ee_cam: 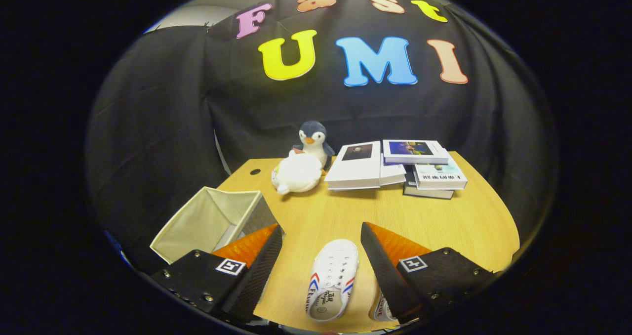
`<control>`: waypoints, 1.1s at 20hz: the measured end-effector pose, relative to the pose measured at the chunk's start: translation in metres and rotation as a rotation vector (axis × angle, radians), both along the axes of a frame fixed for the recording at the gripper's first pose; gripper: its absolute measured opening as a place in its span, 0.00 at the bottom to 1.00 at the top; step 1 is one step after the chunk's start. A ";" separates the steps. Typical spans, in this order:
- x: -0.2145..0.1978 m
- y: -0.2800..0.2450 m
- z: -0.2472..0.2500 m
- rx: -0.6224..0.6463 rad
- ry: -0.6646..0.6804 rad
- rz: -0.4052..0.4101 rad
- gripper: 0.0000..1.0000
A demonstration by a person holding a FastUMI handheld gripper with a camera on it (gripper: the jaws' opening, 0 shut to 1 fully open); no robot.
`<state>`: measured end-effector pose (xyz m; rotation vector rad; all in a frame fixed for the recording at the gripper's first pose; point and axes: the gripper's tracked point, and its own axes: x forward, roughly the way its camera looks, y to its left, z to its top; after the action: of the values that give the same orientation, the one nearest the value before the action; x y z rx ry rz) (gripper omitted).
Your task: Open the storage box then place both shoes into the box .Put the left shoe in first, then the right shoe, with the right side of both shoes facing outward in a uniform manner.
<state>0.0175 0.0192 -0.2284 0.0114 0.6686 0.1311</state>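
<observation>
Grey fabric storage box point(210, 221) open, empty | jaws point(321, 232) wide above white shoe point(333, 278)

On the surface point(444, 221), one shoe point(332, 279) lies between the fingers of the wide-apart claw point(321, 231); a second shoe point(381, 311) sits mostly hidden behind the right finger. The storage box point(212, 221) stands left, beyond the left finger. Behind, two plush toys point(302, 164) sit left of stacked books point(395, 167).
</observation>
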 end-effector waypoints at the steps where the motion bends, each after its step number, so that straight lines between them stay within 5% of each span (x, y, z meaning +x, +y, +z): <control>1: -0.002 -0.007 -0.009 -0.003 0.017 -0.011 0.98; 22: -0.040 -0.049 -0.150 -0.121 0.366 -0.031 0.92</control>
<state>-0.0223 -0.0298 -0.3787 -0.0718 1.0405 0.0587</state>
